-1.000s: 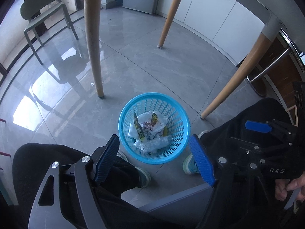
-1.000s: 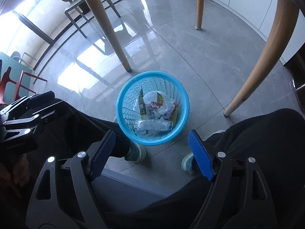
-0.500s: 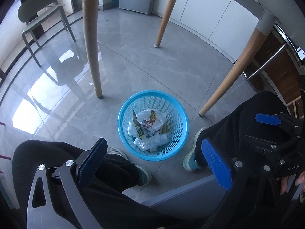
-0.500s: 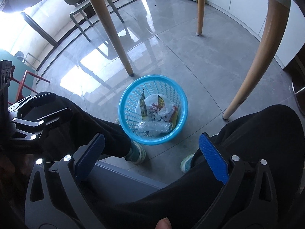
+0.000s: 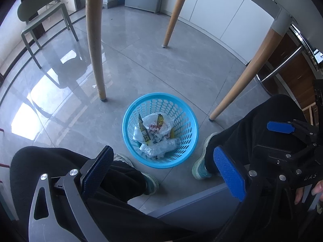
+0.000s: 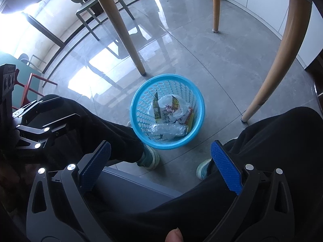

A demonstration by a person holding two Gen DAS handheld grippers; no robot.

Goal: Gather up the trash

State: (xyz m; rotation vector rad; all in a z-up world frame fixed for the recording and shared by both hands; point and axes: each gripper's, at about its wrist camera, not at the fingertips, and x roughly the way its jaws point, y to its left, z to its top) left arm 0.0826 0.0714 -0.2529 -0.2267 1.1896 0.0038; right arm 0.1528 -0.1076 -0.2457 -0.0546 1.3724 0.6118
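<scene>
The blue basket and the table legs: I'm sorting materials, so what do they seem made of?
Basket: most likely moulded plastic, glossy, with a regular grid of holes in its wall. Table legs: probably light wood, matt and tapered; no grain is visible.

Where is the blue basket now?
In both wrist views the blue basket stands on the floor between the person's shoes, near two wooden table legs.

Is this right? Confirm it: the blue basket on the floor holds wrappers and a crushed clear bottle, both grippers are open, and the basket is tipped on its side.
Not quite. The blue basket stands upright on the floor, rim up, as the left wrist view shows. The rest holds: wrappers and a crushed clear bottle lie inside, and the left gripper and right gripper are both open and hold nothing.
</scene>
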